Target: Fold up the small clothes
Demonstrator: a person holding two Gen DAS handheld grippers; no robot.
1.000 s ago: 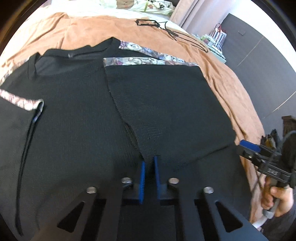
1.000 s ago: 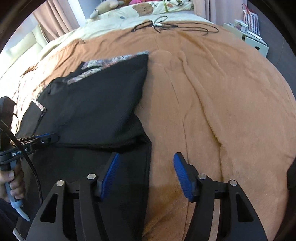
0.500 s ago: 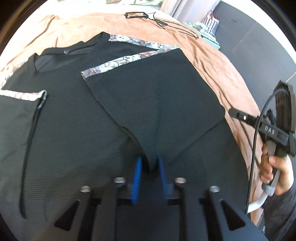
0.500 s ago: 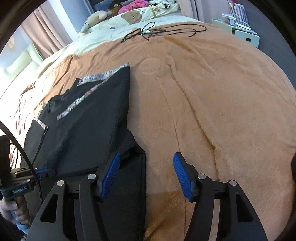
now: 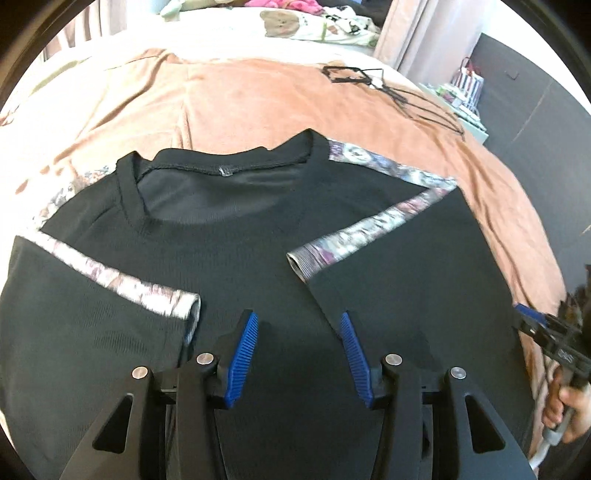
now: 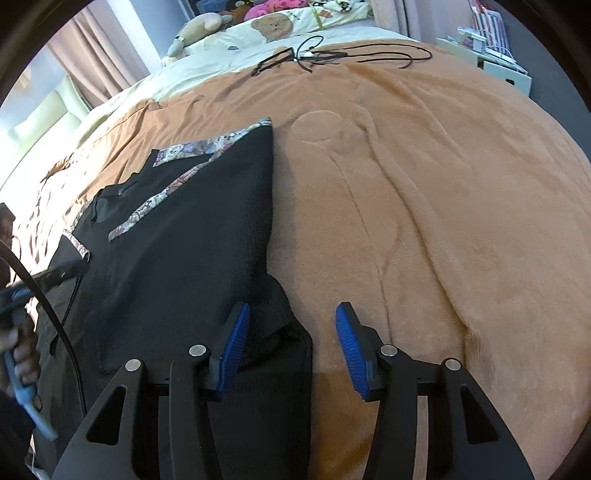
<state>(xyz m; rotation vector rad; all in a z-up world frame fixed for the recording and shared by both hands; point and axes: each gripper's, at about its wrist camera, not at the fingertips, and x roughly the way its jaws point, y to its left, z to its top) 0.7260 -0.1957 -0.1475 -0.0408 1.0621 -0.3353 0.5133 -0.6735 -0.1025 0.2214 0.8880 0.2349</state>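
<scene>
A black T-shirt (image 5: 236,251) with patterned shoulder strips lies flat on the brown blanket, neck away from me. Both sleeves are folded in over the body; the right sleeve (image 5: 399,266) lies across its right side. My left gripper (image 5: 298,325) is open and empty, just above the shirt's middle. In the right wrist view the shirt (image 6: 192,236) lies at the left, and my right gripper (image 6: 291,317) is open and empty over the shirt's right edge, where a small bunch of fabric (image 6: 273,317) sits between the fingers. The right gripper also shows in the left wrist view (image 5: 546,332).
The brown blanket (image 6: 424,221) covers the bed to the right of the shirt. A black cable (image 6: 332,55) lies at its far end, with plush toys and pillows (image 6: 273,26) behind. A white shelf with small items (image 6: 495,44) stands at the far right.
My left gripper has let go of the right sleeve's tip, opened wide and drawn back over the shirt's middle. The sleeve now lies folded on the body. My right gripper stayed open.
</scene>
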